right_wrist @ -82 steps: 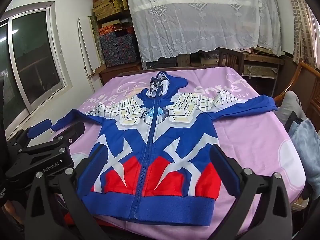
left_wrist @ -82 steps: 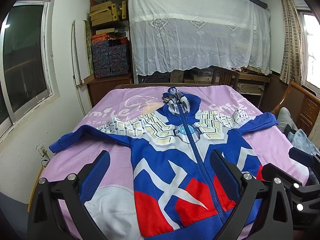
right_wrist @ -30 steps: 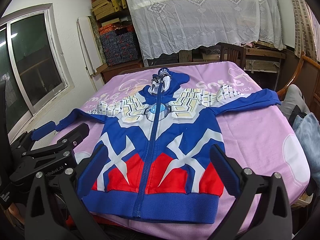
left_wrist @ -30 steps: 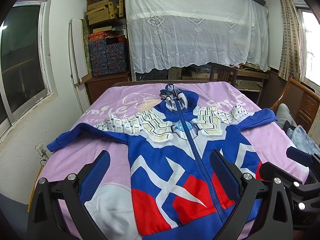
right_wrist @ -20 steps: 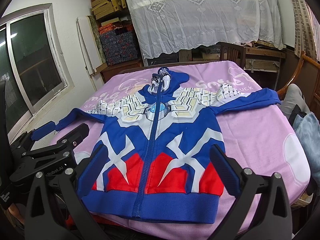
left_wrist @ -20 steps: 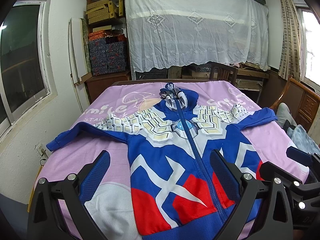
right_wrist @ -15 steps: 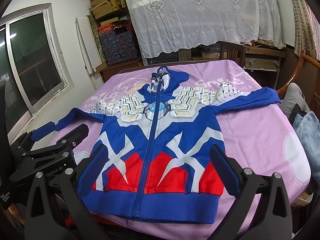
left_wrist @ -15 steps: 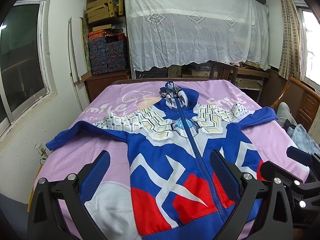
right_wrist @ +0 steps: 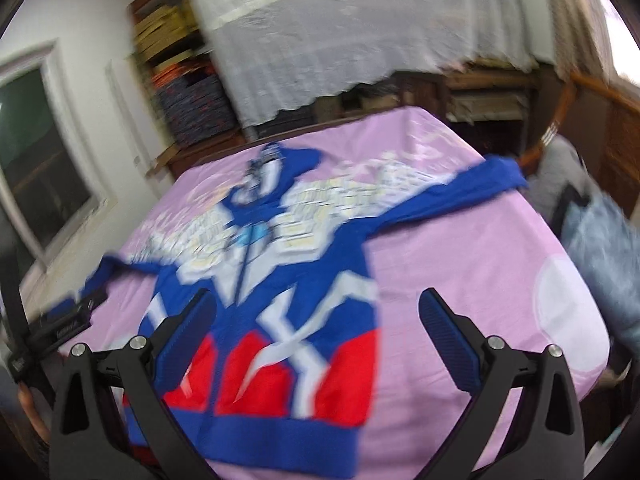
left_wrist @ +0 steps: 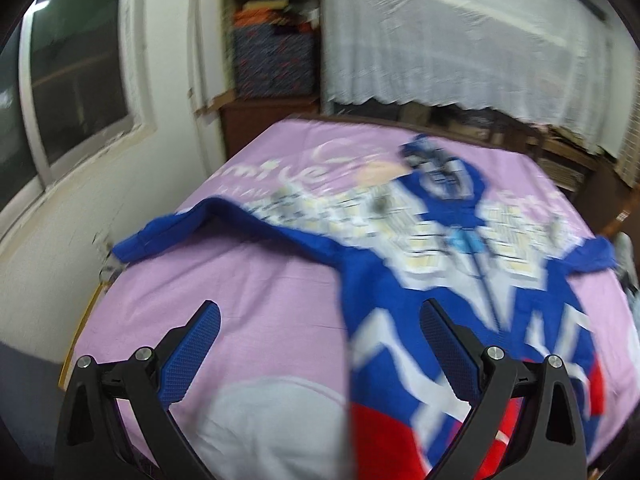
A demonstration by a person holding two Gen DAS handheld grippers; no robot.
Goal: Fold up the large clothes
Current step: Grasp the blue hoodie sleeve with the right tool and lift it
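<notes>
Both tongs have swung apart since a moment ago, left gripper point(left_wrist: 320, 320) leftward, right gripper point(right_wrist: 316, 308) rightward; both spread, empty; the hoodie point(right_wrist: 280, 300) seems, through blur, unmoved on the pink sheet point(left_wrist: 240, 288).

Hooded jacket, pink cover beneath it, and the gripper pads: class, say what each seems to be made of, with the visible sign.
Hooded jacket: likely soft knit fleece, matte; it lies limp, with a thick banded hem.
Pink cover: thin woven cloth, probably cotton or polyester; flat, matte, printed.
Left gripper pads: blue, seemingly rubber or textured plastic; a fine grid shows. Blur limits certainty.
</notes>
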